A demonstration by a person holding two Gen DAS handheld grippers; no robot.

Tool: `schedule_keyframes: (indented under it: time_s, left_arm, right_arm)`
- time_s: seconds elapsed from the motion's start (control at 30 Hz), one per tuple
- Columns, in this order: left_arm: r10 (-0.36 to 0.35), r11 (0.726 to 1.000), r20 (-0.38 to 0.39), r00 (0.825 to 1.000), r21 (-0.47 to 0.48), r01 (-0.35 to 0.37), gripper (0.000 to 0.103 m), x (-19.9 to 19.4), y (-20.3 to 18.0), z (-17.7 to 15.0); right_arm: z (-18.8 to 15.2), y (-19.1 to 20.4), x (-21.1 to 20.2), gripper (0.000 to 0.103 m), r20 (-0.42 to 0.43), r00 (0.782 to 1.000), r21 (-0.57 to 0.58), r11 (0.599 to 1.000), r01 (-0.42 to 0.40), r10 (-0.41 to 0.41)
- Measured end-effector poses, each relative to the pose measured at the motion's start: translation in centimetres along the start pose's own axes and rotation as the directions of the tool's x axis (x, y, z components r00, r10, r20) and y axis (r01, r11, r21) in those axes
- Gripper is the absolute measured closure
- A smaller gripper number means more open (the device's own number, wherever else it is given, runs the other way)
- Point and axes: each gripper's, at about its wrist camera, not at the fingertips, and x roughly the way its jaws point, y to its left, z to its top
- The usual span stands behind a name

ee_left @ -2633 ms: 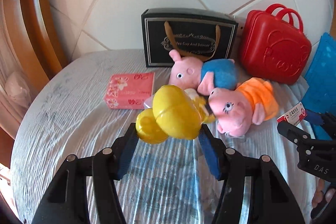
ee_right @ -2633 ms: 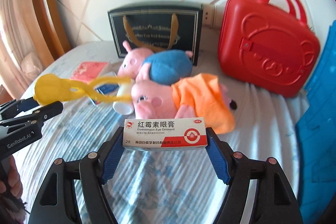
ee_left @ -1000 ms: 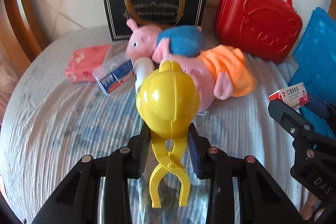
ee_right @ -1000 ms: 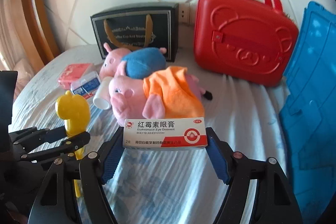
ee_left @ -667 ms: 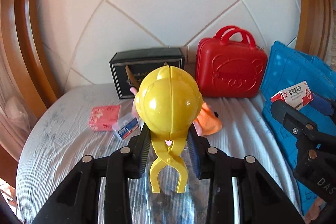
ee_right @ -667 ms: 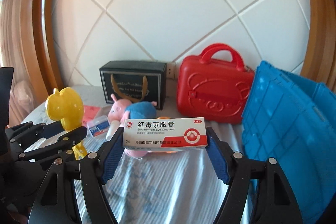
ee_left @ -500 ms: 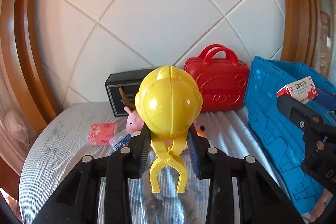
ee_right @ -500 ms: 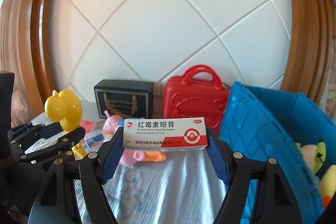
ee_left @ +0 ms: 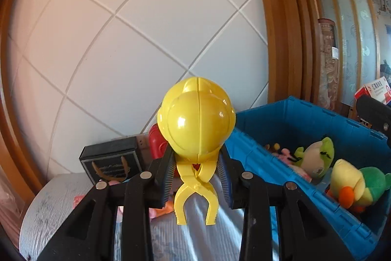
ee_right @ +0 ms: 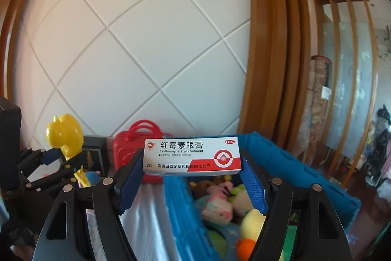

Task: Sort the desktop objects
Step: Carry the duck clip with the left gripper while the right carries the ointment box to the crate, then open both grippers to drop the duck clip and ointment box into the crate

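My left gripper [ee_left: 196, 177] is shut on a yellow plastic ball-shaped tongs toy [ee_left: 196, 124], held high above the table; it also shows in the right wrist view [ee_right: 64, 132]. My right gripper [ee_right: 191, 175] is shut on a white and red eye ointment box [ee_right: 191, 155], held above the blue crate [ee_right: 281, 163]. The ointment box shows at the right edge of the left wrist view [ee_left: 375, 91]. The blue crate [ee_left: 293, 114] lies to the right of the left gripper and holds several plush toys [ee_left: 315, 158].
A black gift box [ee_left: 110, 160] and a red toy suitcase [ee_right: 136, 138] stand at the back of the cloth-covered table [ee_left: 48, 212] against a white quilted wall. Pink plush pigs are partly hidden behind the left gripper. A wooden frame rises on the right.
Both grippers have risen and swung right with their objects. The table items dropped low in view and the inside of the blue crate with its plush toys came into view.
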Motion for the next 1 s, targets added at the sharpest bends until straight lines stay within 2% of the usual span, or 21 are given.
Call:
schedule_keyframes:
  time_s: [0.17,0.3,0.37,0.43,0.53,0.6,0.67,0.73,0.83,0.87,0.9,0.93,0.97,1.0]
  left_arm:
    - [-0.057,0.998,0.091,0.994,0.045,0.053,0.070,-0.1,-6.7,5.1]
    - [-0.106,0.993,0.181,0.978,0.066,0.096,0.070,-0.5,-11.7,9.0]
    - [-0.149,0.988,0.190,0.970,0.071,0.138,0.070,0.0,-14.3,10.4]
    - [-0.209,0.977,0.142,0.968,0.077,0.199,0.070,1.1,-16.6,10.5]
    - [-0.248,0.963,0.002,0.969,0.112,0.247,0.070,3.8,-20.3,8.4]
    - [-0.255,0.956,-0.108,0.961,0.125,0.267,0.070,5.6,-22.0,6.6]
    - [-0.265,0.949,-0.196,0.944,0.120,0.291,0.070,6.7,-23.1,4.8]
    - [-0.240,0.950,-0.249,0.938,0.138,0.280,0.070,7.1,-23.9,3.3]
    - [-0.230,0.951,-0.277,0.933,0.138,0.275,0.067,6.9,-23.9,2.1]
    - [-0.243,0.948,-0.290,0.926,0.129,0.289,0.061,6.8,-23.6,1.8]
    - [-0.248,0.948,-0.300,0.921,0.123,0.295,0.049,6.6,-23.5,1.5]
    - [-0.243,0.950,-0.297,0.923,0.121,0.288,0.042,6.4,-23.3,1.3]
    - [-0.238,0.952,-0.282,0.929,0.123,0.281,0.029,5.9,-23.0,1.2]
    - [-0.230,0.954,-0.265,0.937,0.128,0.270,0.023,5.3,-22.7,1.1]
  right_arm:
    - [1.0,-6.6,-0.8,0.029,-0.002,0.995,0.014,0.995,0.100,-0.100]
    - [0.8,-11.5,-0.8,0.029,-0.019,0.984,0.021,0.984,0.175,-0.175]
    - [0.3,-13.9,-0.5,0.029,-0.035,0.978,0.028,0.978,0.209,-0.208]
    - [-0.5,-16.1,0.2,0.029,-0.067,0.972,0.037,0.973,0.229,-0.226]
    - [-2.0,-18.7,1.4,0.029,-0.121,0.963,0.038,0.968,0.247,-0.241]
    - [-3.1,-19.8,2.4,0.029,-0.153,0.958,0.035,0.967,0.251,-0.243]
    - [-4.0,-20.9,3.1,0.029,-0.172,0.957,0.035,0.970,0.242,-0.233]
    - [-4.7,-21.2,3.6,0.029,-0.189,0.954,0.029,0.970,0.242,-0.233]
    - [-5.3,-21.4,4.1,0.029,-0.198,0.954,0.027,0.972,0.233,-0.223]
    - [-5.4,-21.5,4.3,0.029,-0.199,0.955,0.030,0.973,0.228,-0.218]
    - [-5.5,-21.4,4.3,0.028,-0.200,0.956,0.030,0.974,0.224,-0.214]
    - [-5.5,-21.4,4.3,0.028,-0.198,0.957,0.030,0.975,0.222,-0.211]
    - [-5.5,-21.3,4.4,0.028,-0.194,0.958,0.028,0.975,0.220,-0.210]
    - [-5.5,-21.3,4.4,0.027,-0.192,0.959,0.026,0.975,0.219,-0.210]
